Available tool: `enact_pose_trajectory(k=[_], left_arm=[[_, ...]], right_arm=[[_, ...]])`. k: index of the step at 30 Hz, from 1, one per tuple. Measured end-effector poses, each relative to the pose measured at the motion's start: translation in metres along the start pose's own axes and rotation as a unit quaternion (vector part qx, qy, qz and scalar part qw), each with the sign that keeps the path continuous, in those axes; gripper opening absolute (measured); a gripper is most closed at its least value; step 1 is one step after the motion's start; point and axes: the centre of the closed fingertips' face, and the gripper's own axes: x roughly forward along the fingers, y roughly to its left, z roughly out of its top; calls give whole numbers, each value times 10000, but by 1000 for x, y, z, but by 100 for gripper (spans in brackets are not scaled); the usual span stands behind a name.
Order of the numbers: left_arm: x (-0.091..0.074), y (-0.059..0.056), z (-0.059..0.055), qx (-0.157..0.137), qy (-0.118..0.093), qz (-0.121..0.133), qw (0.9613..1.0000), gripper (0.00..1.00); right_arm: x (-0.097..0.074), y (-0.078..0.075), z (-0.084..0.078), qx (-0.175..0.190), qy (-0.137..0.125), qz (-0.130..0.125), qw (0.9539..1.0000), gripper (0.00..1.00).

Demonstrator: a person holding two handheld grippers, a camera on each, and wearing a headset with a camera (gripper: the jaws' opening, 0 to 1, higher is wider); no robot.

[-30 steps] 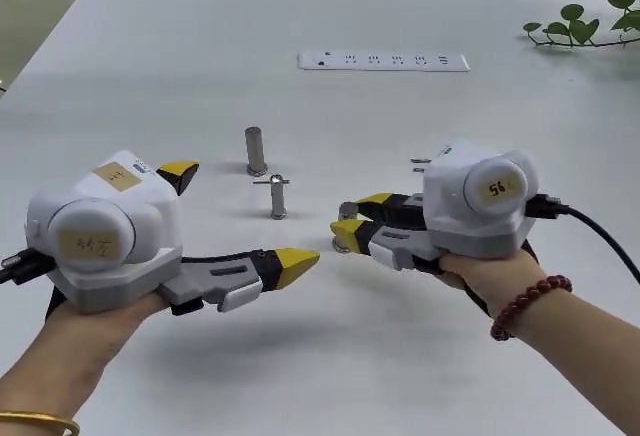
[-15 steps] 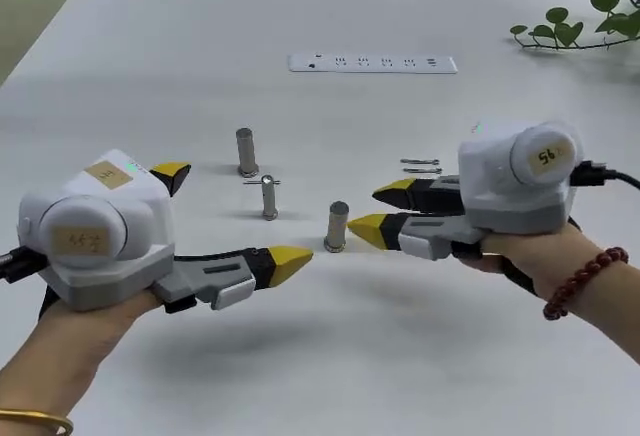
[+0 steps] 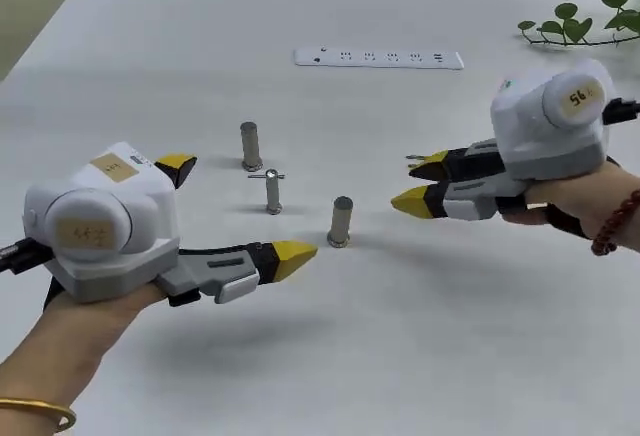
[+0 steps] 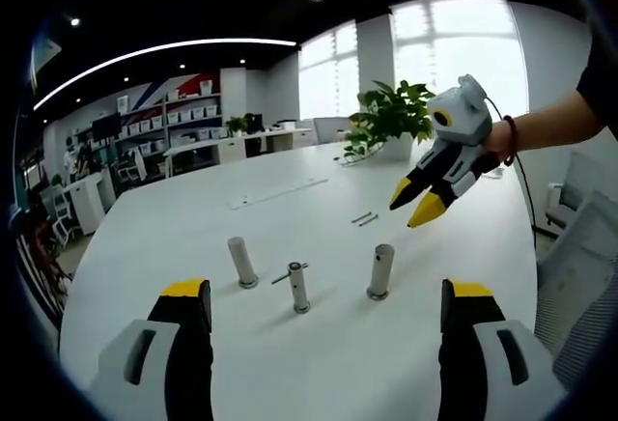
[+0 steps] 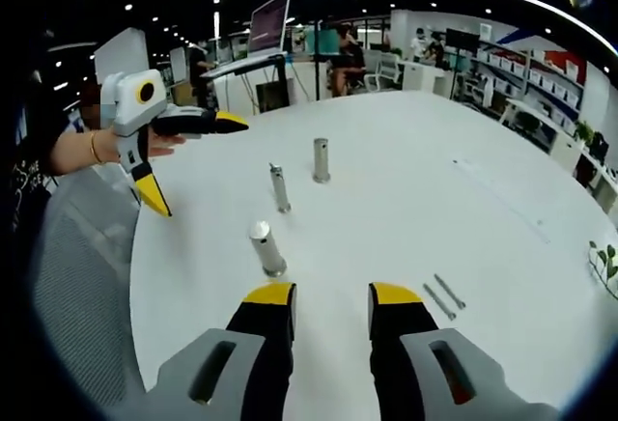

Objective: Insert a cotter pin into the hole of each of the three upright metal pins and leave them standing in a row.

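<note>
Three upright metal pins stand in a slanted row on the white table: the far pin (image 3: 250, 146) (image 4: 239, 262) (image 5: 321, 160), the middle pin (image 3: 272, 191) (image 4: 298, 287) (image 5: 280, 187) with a cotter pin through its top, and the near pin (image 3: 341, 221) (image 4: 381, 271) (image 5: 266, 247). Two loose cotter pins (image 4: 364, 218) (image 5: 444, 295) lie to the right. My left gripper (image 3: 236, 210) (image 4: 323, 293) (image 5: 198, 165) is wide open in front of the row. My right gripper (image 3: 418, 185) (image 5: 332, 295) (image 4: 412, 207) hovers right of the near pin, slightly open and holding nothing.
A white power strip (image 3: 378, 58) lies at the back of the table (image 3: 400, 336). A trailing green plant (image 3: 590, 11) sits at the far right corner. The right gripper's cable runs off to the right.
My right gripper has drawn back to the right and upward, away from the near pin, which now stands free. The left gripper has barely moved.
</note>
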Motion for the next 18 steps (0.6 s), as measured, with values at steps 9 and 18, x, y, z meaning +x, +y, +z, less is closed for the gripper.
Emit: enact_pose_trajectory(k=[9,18], left_arm=[[2,0,-2,17,29,-42,10000,98],[2,1,-2,96,35,-48,9999,97]], right_arm=[[7,-31,-17,-19,470,-29,9989,24],[14,-66,-29,103,773,-12,9970,24]])
